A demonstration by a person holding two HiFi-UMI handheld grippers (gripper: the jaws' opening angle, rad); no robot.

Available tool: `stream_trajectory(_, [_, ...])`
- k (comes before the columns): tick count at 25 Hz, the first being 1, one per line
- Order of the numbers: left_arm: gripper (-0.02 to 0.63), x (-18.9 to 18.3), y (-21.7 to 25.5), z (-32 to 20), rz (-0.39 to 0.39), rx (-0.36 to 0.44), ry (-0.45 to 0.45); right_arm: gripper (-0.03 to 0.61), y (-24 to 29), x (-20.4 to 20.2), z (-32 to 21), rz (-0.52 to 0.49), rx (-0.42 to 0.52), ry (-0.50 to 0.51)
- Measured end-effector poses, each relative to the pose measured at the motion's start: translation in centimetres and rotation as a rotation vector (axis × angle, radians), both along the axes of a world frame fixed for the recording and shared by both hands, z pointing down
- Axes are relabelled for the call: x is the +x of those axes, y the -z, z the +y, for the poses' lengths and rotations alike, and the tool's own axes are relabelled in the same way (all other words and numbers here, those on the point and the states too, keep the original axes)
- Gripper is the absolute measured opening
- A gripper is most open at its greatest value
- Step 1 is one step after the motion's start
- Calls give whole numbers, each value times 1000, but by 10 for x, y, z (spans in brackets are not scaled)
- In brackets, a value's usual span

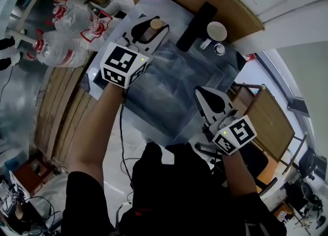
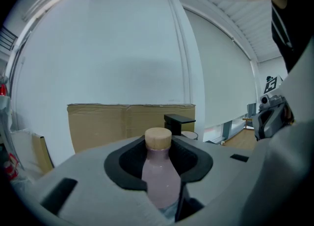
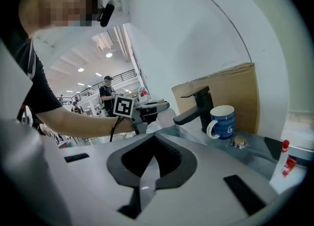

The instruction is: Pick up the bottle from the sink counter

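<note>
A pale pink bottle [image 2: 159,173] with a wooden cap stands upright between the jaws of my left gripper [image 2: 158,157], which is shut on its body. In the head view the same bottle [image 1: 154,27] shows in the left gripper [image 1: 148,30], held above the far left corner of the sink counter [image 1: 110,84]. My right gripper [image 1: 211,98] hovers over the sink's right side. Its jaws meet in the right gripper view [image 3: 151,160] with nothing between them.
A black faucet [image 1: 196,25] stands at the back of the basin [image 1: 169,84], with a blue mug [image 3: 223,122] and a metal knob [image 3: 239,142] beside it. Cardboard [image 2: 98,122] lines the wall. Large plastic bottles [image 1: 66,35] lie to the left.
</note>
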State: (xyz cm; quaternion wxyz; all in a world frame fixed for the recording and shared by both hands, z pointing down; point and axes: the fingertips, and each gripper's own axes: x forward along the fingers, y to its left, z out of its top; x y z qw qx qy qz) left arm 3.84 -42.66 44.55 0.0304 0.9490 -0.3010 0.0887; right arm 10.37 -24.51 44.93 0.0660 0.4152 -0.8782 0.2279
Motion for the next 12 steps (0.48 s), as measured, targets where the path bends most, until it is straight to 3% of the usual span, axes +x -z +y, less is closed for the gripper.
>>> stream_trajectory(12, [143, -34, 51, 73, 16, 16, 13, 3, 46, -15, 15, 17, 61, -23])
